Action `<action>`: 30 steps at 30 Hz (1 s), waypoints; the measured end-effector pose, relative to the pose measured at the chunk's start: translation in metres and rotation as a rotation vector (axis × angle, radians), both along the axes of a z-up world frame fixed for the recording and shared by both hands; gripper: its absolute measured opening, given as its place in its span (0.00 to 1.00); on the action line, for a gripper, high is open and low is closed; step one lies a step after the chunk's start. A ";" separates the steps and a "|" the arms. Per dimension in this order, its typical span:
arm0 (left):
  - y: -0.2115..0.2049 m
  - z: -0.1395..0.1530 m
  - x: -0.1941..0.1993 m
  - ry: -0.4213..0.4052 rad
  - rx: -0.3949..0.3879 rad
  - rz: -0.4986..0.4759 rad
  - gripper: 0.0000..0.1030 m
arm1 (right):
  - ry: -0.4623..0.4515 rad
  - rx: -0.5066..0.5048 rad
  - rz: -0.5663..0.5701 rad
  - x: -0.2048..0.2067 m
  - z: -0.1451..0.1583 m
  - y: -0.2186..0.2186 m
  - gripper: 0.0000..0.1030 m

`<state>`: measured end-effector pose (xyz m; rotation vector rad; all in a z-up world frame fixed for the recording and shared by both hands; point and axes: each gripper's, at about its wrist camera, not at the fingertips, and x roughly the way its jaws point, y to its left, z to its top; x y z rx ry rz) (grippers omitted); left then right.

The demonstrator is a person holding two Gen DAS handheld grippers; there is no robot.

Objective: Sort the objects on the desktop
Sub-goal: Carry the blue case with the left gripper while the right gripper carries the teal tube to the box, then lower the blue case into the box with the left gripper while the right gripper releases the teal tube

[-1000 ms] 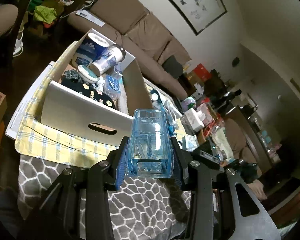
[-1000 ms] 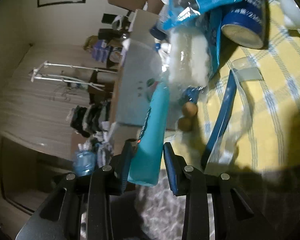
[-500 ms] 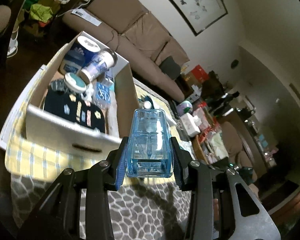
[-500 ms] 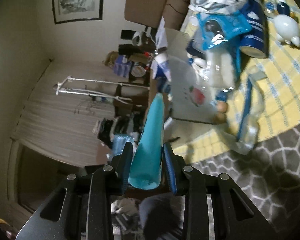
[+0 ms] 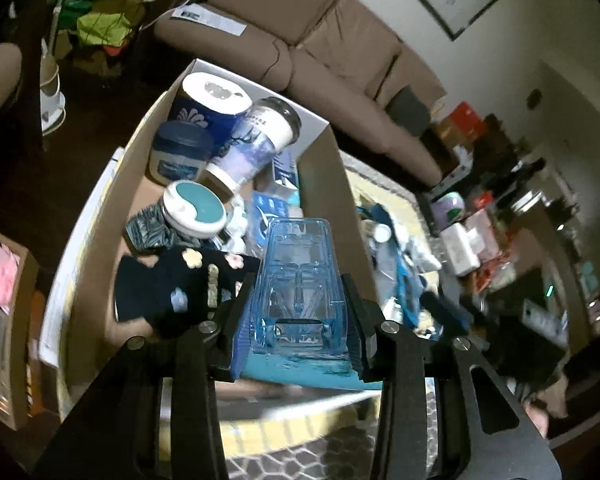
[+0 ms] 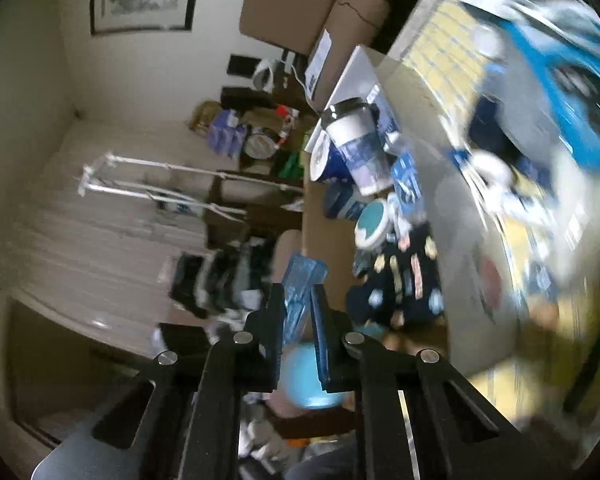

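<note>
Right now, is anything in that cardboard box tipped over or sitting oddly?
Yes. In the cardboard box, the white and purple cup with the dark lid lies tilted, leaning on the blue canister rather than standing. The other items look jumbled, not arranged.

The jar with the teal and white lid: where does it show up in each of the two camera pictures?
Left wrist view: the jar with the teal and white lid sits left of centre, inside the cardboard box.
Right wrist view: it is right of centre, in the same box.
Shared landmark: the paper cup with a black lid lying just beyond it.
</note>
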<state>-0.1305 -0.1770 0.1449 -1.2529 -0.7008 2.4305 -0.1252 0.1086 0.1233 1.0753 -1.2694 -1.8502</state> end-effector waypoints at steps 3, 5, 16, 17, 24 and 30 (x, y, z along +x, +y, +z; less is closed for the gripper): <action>0.005 -0.006 -0.016 -0.033 -0.061 -0.032 0.36 | 0.014 0.166 -0.025 -0.034 0.017 -0.012 0.14; 0.005 -0.009 -0.022 -0.038 -0.081 -0.049 0.36 | 0.040 0.240 -0.006 -0.045 0.026 -0.018 0.14; -0.009 -0.016 -0.013 -0.043 -0.028 -0.056 0.49 | 0.129 0.562 0.120 -0.012 0.026 -0.022 0.53; -0.007 -0.015 -0.009 -0.037 -0.012 -0.071 0.50 | 0.143 0.606 0.130 -0.004 0.026 -0.020 0.55; 0.038 -0.011 0.012 -0.041 -0.002 -0.240 0.51 | 0.136 0.677 0.162 0.034 0.010 -0.009 0.58; 0.045 -0.017 0.019 -0.049 0.011 -0.245 0.51 | 0.151 0.692 0.217 0.051 0.003 -0.024 0.33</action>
